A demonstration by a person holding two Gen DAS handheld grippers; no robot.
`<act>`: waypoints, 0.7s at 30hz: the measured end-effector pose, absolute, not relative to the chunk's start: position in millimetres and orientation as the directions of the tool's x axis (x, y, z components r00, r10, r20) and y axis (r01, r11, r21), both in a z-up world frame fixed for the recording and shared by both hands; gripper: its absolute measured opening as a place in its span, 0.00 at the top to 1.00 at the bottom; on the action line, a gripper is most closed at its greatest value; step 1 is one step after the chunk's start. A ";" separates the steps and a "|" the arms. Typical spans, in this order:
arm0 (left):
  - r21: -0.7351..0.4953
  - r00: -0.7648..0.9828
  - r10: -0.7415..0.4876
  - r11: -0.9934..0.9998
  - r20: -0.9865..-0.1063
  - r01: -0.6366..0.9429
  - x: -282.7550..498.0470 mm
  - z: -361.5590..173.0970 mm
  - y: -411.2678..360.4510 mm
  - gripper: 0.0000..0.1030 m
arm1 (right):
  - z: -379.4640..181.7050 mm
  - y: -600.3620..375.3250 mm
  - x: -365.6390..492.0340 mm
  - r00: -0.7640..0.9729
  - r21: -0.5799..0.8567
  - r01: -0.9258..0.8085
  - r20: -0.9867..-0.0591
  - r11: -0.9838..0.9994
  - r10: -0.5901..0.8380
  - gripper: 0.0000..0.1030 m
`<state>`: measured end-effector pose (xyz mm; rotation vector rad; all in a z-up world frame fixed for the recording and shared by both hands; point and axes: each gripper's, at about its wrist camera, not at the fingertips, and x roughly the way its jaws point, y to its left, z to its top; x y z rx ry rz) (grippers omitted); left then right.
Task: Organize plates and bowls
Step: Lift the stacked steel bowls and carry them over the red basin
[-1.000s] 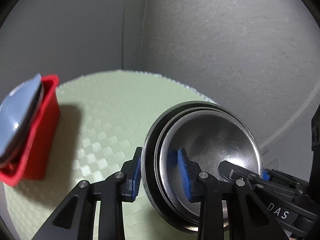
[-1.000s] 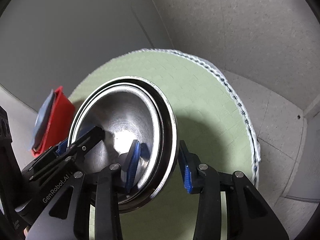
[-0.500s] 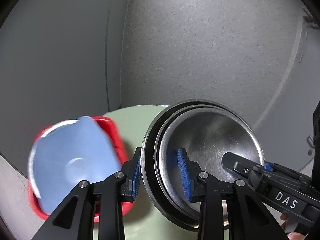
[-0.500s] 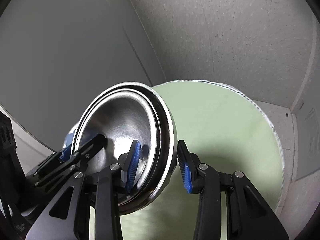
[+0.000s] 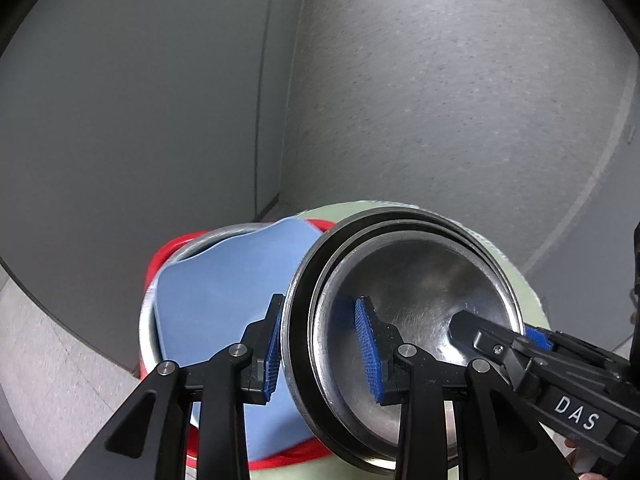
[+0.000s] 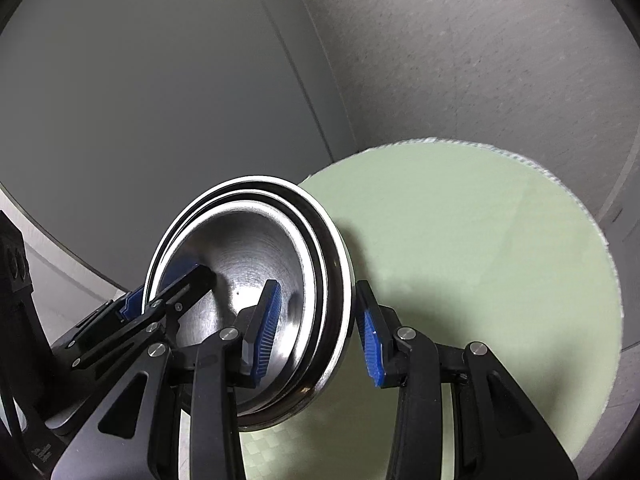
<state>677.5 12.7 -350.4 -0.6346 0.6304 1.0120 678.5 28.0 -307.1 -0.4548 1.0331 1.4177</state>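
Two grippers, L (image 5: 320,344) and R (image 6: 316,330), each clamped on opposite rims of our nested steel bowls (image 5: 404,320), held tilted above the red bin (image 5: 168,248); stiff, slick, prob heavyish, so rim-pinch best.

Round desk (image 6: 500,248) with a pale green cover, faint checker weave on it, whitish stitched edge along the far side. Behind it there's a speckled grey wall (image 6: 480,48) meeting a smooth darker grey panel (image 5: 140,100) at a corner. Light grey floor (image 5: 48,352) below.
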 end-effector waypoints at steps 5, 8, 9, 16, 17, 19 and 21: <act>-0.178 0.359 0.550 0.354 -0.754 -0.918 666.0 -358.9 25.3 0.70 | -324.0 51.4 668.6 -0.178 0.304 -0.941 -0.819 0.149 0.546 0.63; -0.170 0.341 0.552 0.339 -0.761 -0.925 660.2 -358.6 26.3 0.70 | -334.0 64.1 664.0 -0.185 0.302 -0.943 -0.828 0.143 0.530 0.63; -0.171 0.337 0.549 0.331 -0.765 -0.928 656.9 -359.8 29.1 0.70 | -335.5 67.1 662.3 -0.184 0.298 -0.944 -0.830 0.141 0.526 0.63; -0.160 0.299 0.537 0.290 -0.789 -0.944 648.6 -356.2 47.8 0.70 | -355.6 92.3 648.4 -0.187 0.273 -0.956 -0.854 0.112 0.485 0.63; -0.155 0.292 0.537 0.285 -0.791 -0.946 650.0 -355.6 49.1 0.70 | -356.7 96.4 645.5 -0.187 0.271 -0.956 -0.857 0.111 0.481 0.63; -0.154 0.282 0.526 0.274 -0.802 -0.949 647.9 -358.9 54.7 0.70 | -363.0 103.4 640.6 -0.186 0.265 -0.958 -0.862 0.106 0.471 0.63; -0.156 0.277 0.514 0.265 -0.812 -0.951 646.3 -362.6 63.7 0.70 | -369.2 110.4 636.6 -0.185 0.257 -0.961 -0.870 0.102 0.457 0.63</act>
